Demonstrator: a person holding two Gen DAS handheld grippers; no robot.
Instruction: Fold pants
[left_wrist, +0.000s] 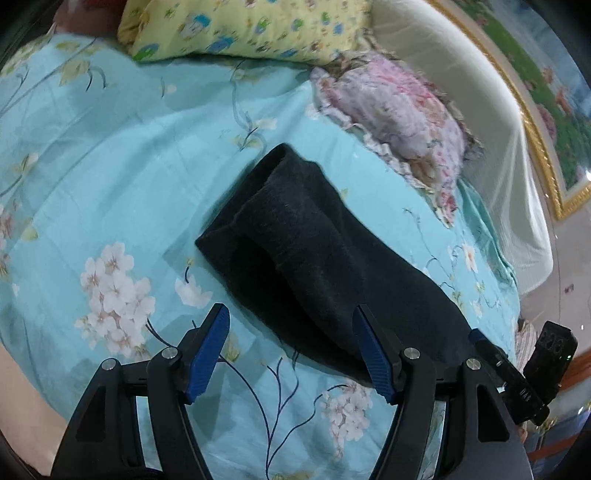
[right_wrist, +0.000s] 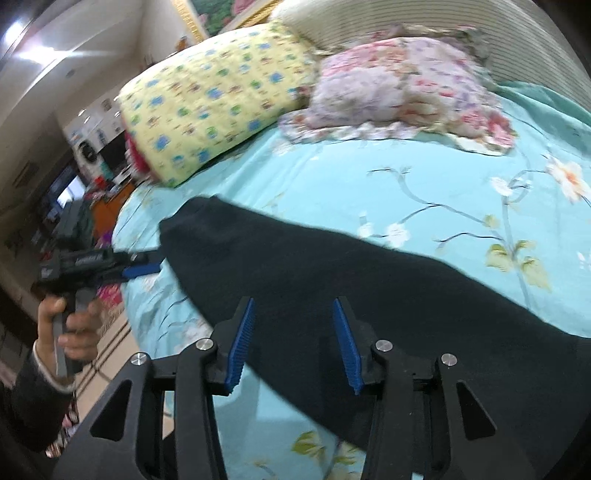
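Pants (left_wrist: 314, 258), dark and lying in a long strip, stretch across the turquoise floral bedsheet (left_wrist: 110, 177). Nearest, the left gripper (left_wrist: 291, 343) and right gripper (right_wrist: 293, 339) both gape wide, holding nothing. Only the right wrist view shows the left hand (right_wrist: 70, 325). Farther off lie a yellow pillow (right_wrist: 207, 107) and pink floral pillow (left_wrist: 399, 122). No lettering is legible.

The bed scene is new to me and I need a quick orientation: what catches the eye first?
The dark pants stand out, lying in a long folded strip across the turquoise floral bedspread. Behind them, a yellow patterned pillow and a pink floral pillow sit at the headboard. Both grippers hover open above the pants, blue fingers apart.
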